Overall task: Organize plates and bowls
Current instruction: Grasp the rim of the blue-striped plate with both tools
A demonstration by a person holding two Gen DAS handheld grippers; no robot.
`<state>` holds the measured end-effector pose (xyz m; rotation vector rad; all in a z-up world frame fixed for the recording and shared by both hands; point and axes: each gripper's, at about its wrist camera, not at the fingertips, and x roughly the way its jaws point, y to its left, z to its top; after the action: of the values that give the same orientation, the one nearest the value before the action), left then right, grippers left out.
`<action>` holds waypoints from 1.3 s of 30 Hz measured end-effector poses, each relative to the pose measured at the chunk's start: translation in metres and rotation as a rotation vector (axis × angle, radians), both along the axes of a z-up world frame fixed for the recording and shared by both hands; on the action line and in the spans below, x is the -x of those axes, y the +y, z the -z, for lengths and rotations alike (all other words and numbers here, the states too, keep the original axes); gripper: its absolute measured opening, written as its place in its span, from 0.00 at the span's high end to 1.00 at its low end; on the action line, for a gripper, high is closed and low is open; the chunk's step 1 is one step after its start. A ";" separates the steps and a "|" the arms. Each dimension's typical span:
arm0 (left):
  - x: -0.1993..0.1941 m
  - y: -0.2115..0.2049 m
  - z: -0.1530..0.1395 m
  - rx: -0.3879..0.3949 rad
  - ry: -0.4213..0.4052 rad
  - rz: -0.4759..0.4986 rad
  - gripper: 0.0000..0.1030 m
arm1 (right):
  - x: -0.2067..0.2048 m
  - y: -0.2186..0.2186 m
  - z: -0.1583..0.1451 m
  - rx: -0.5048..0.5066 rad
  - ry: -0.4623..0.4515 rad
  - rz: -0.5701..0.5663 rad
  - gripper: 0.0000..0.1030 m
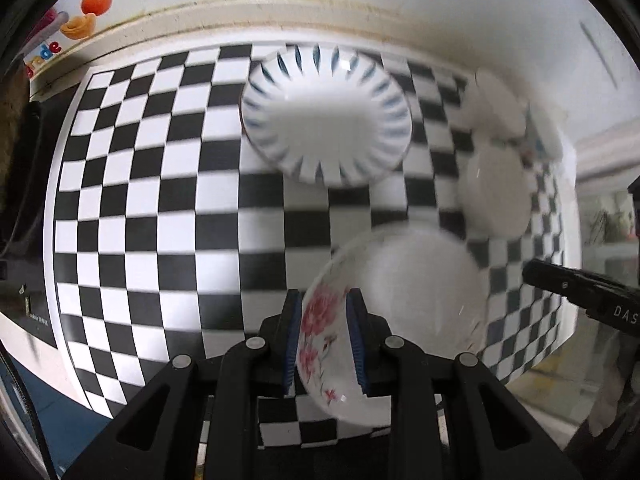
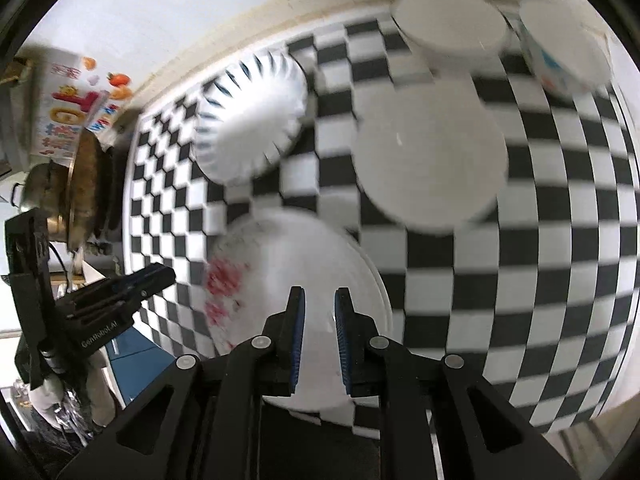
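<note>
Both claws pinched opposite rims of the floral bowl (image 1: pixel 400 312): left gripper (image 1: pixel 325 340) on its left wall, right gripper (image 2: pixel 320 336) on its right. Bowl hung over checkered table (image 1: pixel 160 200); striped bowl (image 1: pixel 326 118) lay farther back.

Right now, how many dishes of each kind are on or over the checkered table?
Floral bowl, gripped at its rim: 1
Blue-striped dish: 1
Plain white dishes: 2
Cup with blue and red print: 1
Total: 5

Home kitchen: checkered tablecloth (image 1: pixel 160 184), crockery.
</note>
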<state>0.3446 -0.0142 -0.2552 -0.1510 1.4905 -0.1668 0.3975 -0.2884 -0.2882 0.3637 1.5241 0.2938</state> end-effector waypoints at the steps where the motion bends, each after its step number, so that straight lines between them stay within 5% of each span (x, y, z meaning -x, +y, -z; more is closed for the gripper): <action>1: -0.009 0.005 -0.002 0.009 -0.001 -0.016 0.75 | -0.012 0.002 -0.006 -0.015 -0.011 -0.005 0.80; 5: -0.051 0.028 0.004 0.043 0.004 -0.105 0.74 | -0.058 0.009 -0.019 -0.035 -0.048 -0.017 0.63; 9: -0.094 0.051 0.030 0.050 0.048 -0.189 0.74 | -0.118 0.020 -0.010 -0.044 -0.062 -0.016 0.62; 18: -0.143 0.077 0.098 0.117 0.192 -0.275 0.74 | -0.209 0.050 0.064 0.027 0.031 -0.048 0.62; 27: -0.153 0.073 0.120 0.129 0.221 -0.274 0.76 | -0.231 0.058 0.107 0.053 0.109 -0.078 0.63; 31: -0.152 0.067 0.118 0.122 0.201 -0.257 0.85 | -0.229 0.064 0.116 0.041 0.121 -0.102 0.88; 39: -0.144 0.062 0.102 0.083 0.145 -0.235 0.85 | -0.218 0.072 0.111 0.076 0.078 -0.139 0.88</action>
<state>0.4882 0.0473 -0.3568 -0.4102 1.5971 -0.0277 0.6152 -0.2167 -0.3991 0.2117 1.6358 0.3331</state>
